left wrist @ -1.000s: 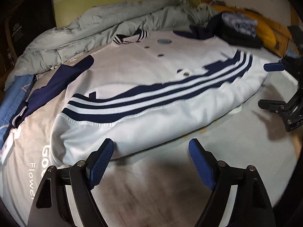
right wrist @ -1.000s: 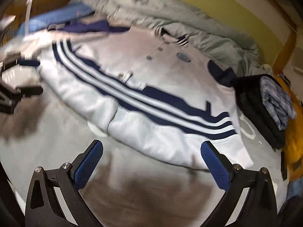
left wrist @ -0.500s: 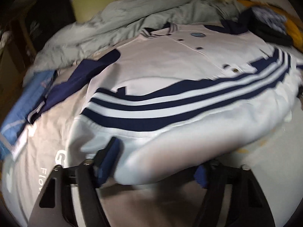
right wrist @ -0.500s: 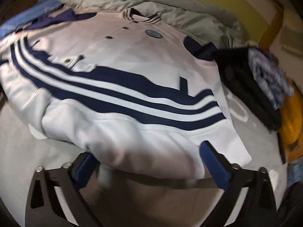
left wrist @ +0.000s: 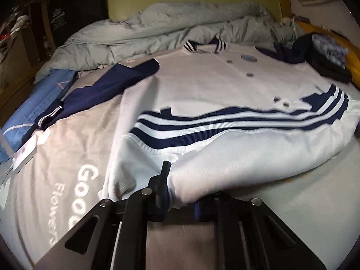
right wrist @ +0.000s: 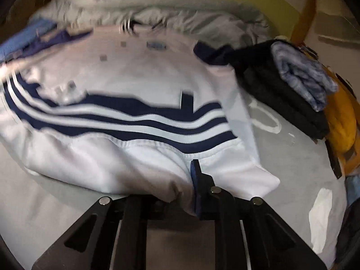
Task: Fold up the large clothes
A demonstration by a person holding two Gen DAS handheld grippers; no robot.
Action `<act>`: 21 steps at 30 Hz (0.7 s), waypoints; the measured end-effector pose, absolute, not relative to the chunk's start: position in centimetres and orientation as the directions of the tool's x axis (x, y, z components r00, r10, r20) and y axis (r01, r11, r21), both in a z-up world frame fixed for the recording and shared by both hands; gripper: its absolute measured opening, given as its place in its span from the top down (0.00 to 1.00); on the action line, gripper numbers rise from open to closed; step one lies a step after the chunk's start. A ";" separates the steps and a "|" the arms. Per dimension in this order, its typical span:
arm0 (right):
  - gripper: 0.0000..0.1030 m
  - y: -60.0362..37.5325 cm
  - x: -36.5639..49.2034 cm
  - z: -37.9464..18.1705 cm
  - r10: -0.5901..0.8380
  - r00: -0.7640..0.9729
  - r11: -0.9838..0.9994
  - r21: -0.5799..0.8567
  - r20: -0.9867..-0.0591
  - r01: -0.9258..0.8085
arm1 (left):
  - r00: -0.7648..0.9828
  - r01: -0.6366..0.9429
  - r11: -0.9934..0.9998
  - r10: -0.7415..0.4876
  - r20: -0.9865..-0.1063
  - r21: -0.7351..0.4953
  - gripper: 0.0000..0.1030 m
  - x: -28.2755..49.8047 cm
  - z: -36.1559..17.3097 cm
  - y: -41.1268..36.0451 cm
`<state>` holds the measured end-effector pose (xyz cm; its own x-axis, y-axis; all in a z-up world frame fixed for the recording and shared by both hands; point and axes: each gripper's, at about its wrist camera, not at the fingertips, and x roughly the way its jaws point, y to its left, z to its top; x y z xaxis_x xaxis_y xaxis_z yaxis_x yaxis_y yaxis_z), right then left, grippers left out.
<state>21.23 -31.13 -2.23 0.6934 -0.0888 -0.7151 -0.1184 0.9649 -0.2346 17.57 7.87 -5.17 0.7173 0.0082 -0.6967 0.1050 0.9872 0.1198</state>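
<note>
A white jacket [left wrist: 225, 85] with navy stripes above its hem lies front-up and buttoned on the bed, one navy sleeve [left wrist: 108, 90] spread out to the left. My left gripper [left wrist: 180, 189] is at the hem's left part; its jaws are closing, with the white hem bunched between the pads and draped over the right finger. In the right wrist view the same jacket [right wrist: 135, 72] fills the middle. My right gripper [right wrist: 180, 186] is at the hem's right part, its jaws closing with a fold of hem pinched between them; cloth hides its left finger.
A crumpled grey duvet [left wrist: 157, 29] lies behind the collar. A stack of folded dark and blue clothes [right wrist: 281, 94] sits right of the jacket, beside a yellow bundle [right wrist: 339, 123]. A blue pillow [left wrist: 40, 103] is at the left. The grey printed sheet [left wrist: 56, 157] covers the bed.
Both grippers moved forward from the bare sheet to the jacket's hem and closed from wide open onto it. The hem now bunches and lifts a little at both grips.
</note>
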 end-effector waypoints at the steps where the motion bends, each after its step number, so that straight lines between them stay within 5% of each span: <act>1: 0.87 -31.1 20.4 -1.6 -0.080 0.705 0.967 -0.226 -0.705 -0.116 | 0.727 0.105 0.988 0.002 -0.687 0.113 0.83 16.5 -4.2 8.0; 5: 0.87 -31.0 15.3 -0.4 -0.042 0.713 0.967 -0.207 -0.700 -0.146 | 0.741 0.120 0.990 -0.038 -0.670 0.077 0.84 11.3 -1.7 8.7; 11: 0.85 -32.2 9.5 -1.0 0.004 0.643 0.969 -0.155 -0.766 -0.191 | 0.637 0.208 0.975 -0.076 -0.767 0.076 0.83 4.1 -3.6 8.4; 21: 0.79 -31.8 11.5 0.5 0.010 0.665 0.967 -0.162 -0.747 -0.195 | 0.626 0.191 0.981 -0.093 -0.774 0.037 0.78 7.1 -1.2 8.7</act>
<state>11.49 -31.80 0.53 0.6652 0.0096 -0.7466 -0.1954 0.9673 -0.1617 7.11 8.66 -1.18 0.6264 -0.0930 -0.7739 0.1909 0.9809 0.0366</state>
